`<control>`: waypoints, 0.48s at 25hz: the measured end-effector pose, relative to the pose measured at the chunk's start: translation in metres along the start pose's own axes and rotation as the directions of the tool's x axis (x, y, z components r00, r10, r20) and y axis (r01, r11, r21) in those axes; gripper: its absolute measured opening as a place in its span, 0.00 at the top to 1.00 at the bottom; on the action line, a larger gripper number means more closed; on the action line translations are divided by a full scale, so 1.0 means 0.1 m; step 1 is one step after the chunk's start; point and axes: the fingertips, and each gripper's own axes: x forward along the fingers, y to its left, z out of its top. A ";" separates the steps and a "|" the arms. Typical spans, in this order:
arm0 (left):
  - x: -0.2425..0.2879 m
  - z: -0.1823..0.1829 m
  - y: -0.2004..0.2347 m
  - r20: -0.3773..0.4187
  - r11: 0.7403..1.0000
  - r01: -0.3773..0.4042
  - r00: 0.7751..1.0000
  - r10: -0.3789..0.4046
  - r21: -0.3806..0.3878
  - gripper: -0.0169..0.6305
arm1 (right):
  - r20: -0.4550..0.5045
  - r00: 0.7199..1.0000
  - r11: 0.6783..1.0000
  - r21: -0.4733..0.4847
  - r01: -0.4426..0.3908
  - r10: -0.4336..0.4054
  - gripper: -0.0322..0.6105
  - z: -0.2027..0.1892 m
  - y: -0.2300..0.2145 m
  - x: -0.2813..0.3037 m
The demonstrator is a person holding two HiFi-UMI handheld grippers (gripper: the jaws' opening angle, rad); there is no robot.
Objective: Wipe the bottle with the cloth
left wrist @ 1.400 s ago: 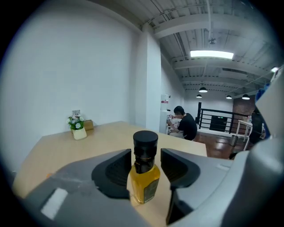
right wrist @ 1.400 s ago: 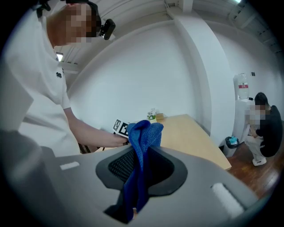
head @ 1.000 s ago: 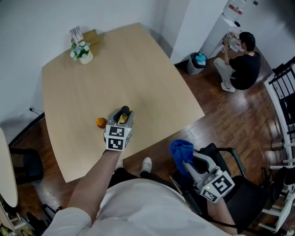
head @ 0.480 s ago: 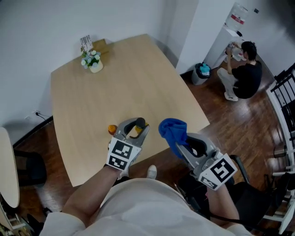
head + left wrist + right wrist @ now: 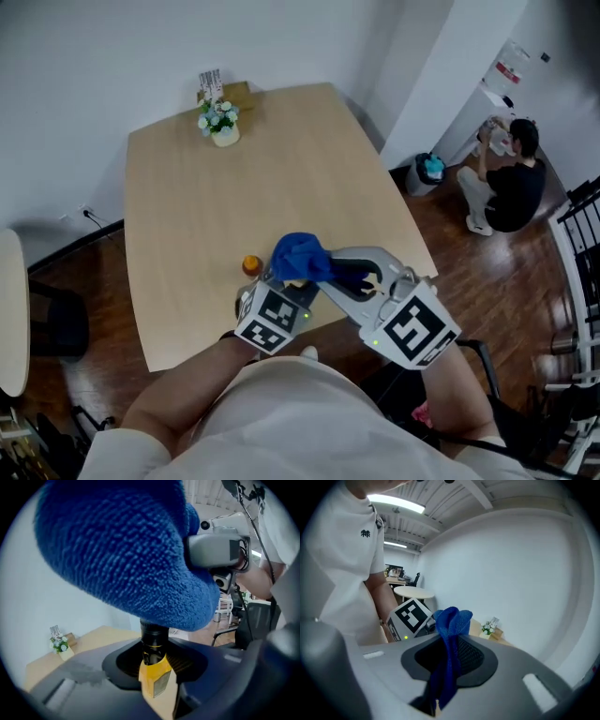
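In the left gripper view a small bottle [image 5: 153, 667] with a yellow body and a black cap stands upright between the jaws of my left gripper [image 5: 154, 681], which is shut on it. The blue cloth [image 5: 126, 550] lies on top of the bottle's cap. My right gripper [image 5: 443, 681] is shut on that cloth [image 5: 450, 634]. In the head view the cloth [image 5: 298, 256] covers the bottle, over the table's front edge. The left gripper [image 5: 281, 291] comes from below and the right gripper [image 5: 328, 269] from the right.
A small orange thing [image 5: 250, 265] lies on the wooden table [image 5: 234, 197] just left of the grippers. A flower pot [image 5: 221, 122] stands at the far edge. A person [image 5: 511, 178] crouches at the far right, beside a bin [image 5: 431, 169]. A chair [image 5: 56, 328] stands at the left.
The right gripper carried the blue cloth up and left from beside the chair, until it lay over the bottle. The left gripper kept hold of the bottle near the table's front edge.
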 end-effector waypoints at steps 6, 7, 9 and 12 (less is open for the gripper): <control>-0.12 0.00 0.15 0.005 1.000 0.011 1.000 -0.011 0.013 0.74 | 0.019 0.998 0.995 0.080 0.055 -0.057 0.82 -0.09 -0.24 0.03; -0.15 0.03 0.19 0.011 1.000 0.018 1.000 -0.018 0.007 0.74 | 0.035 0.996 0.992 0.103 0.074 -0.078 0.82 -0.11 -0.31 0.01; -0.21 0.11 0.26 0.036 0.999 0.036 0.999 -0.034 -0.039 0.74 | 0.089 0.984 0.982 0.127 0.143 -0.155 0.82 -0.11 -0.45 -0.09; -0.32 0.34 0.37 0.089 0.991 0.067 0.994 -0.057 -0.112 0.74 | 0.208 0.941 0.948 0.231 0.219 -0.268 0.82 -0.08 -0.55 -0.33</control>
